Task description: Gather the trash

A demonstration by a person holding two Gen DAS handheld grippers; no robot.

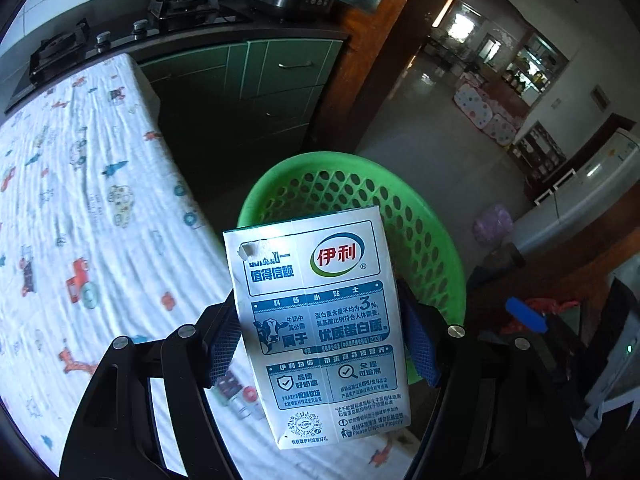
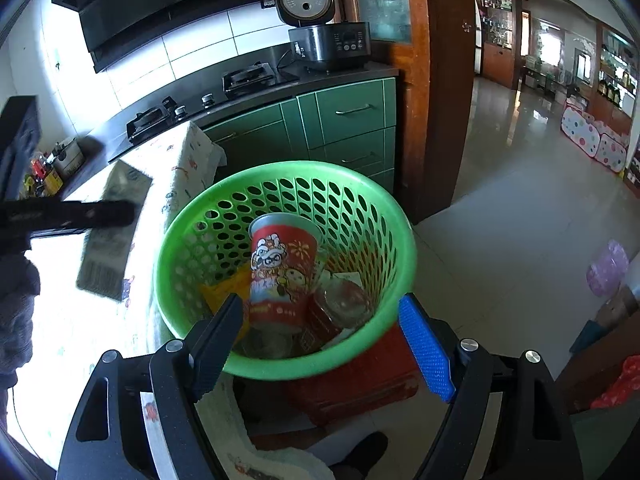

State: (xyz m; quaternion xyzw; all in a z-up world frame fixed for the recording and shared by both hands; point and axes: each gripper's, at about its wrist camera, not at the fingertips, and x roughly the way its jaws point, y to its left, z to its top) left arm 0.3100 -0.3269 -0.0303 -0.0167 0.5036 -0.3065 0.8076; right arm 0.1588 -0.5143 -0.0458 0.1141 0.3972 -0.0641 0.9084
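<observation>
A white and blue milk carton [image 1: 316, 320] stands upright between the blue pads of my left gripper [image 1: 320, 320], which is shut on its sides. It hangs just before the rim of the green perforated basket [image 1: 420, 216]. The right wrist view shows the same carton [image 2: 112, 232] at the left, over the table edge, in the left gripper [image 2: 68, 216]. My right gripper [image 2: 320, 308] hovers open over the near rim of the basket [image 2: 280, 172], with nothing between its fingers. In the basket lie a red printed paper cup [image 2: 280, 264], a yellow wrapper [image 2: 228, 288] and clear plastic pieces [image 2: 344, 304].
A table under a white cloth with cartoon prints [image 1: 80, 200] runs along the left of the basket. Behind are a gas hob [image 2: 248, 76], a rice cooker [image 2: 328, 44] and green cabinets [image 2: 352, 116]. A red stool [image 2: 360, 384] is under the basket. A grey sleeve [image 2: 16, 300] shows at far left.
</observation>
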